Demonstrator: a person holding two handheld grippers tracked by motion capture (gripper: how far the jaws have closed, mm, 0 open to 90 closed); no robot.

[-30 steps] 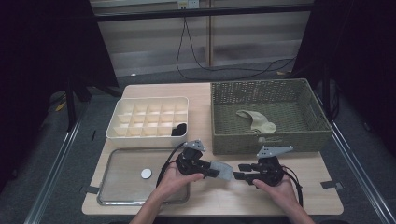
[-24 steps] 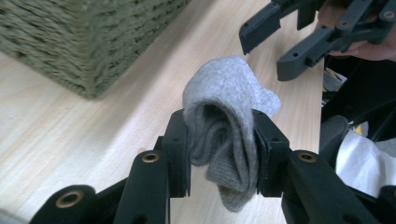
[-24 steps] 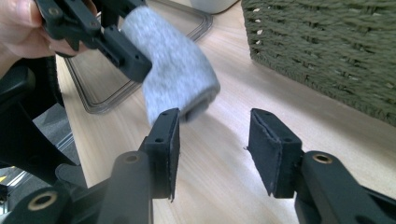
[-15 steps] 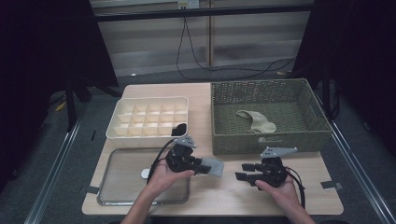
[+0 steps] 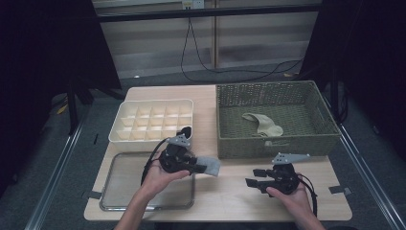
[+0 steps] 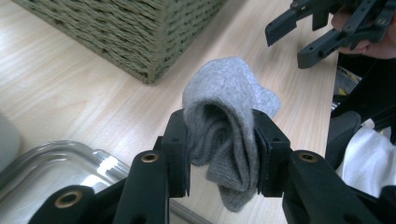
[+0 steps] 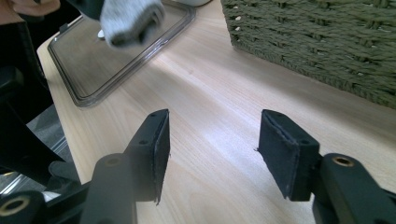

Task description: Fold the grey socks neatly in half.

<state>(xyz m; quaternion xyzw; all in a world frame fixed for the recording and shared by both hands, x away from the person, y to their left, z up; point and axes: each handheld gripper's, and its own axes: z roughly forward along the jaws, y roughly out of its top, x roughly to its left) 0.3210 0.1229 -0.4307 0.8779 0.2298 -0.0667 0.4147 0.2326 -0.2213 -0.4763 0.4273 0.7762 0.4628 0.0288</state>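
The wooden table (image 5: 230, 201) carries, at its far right, a green woven basket (image 5: 273, 143) with a pale sock (image 5: 262, 123) lying on its floor. To the basket's left stands a cream divider box (image 5: 153, 122) of many small compartments, a dark item (image 5: 185, 131) in the one at its near right corner. In front of that box lies a clear shallow tray (image 5: 119, 182) with a metal rim. The left gripper (image 5: 203, 166) is held above the tray's right edge — its jaws are clamped on a folded grey sock (image 6: 229, 121), which bulges up between the pads and hangs out below them, clear of the table, just in front of the basket's near left corner. The right gripper (image 5: 253, 177) hovers low over bare table near the front edge, well apart from the sock; its jaws have just been opening and stand wide with nothing between them — the pads (image 7: 161, 144) frame plain wood.
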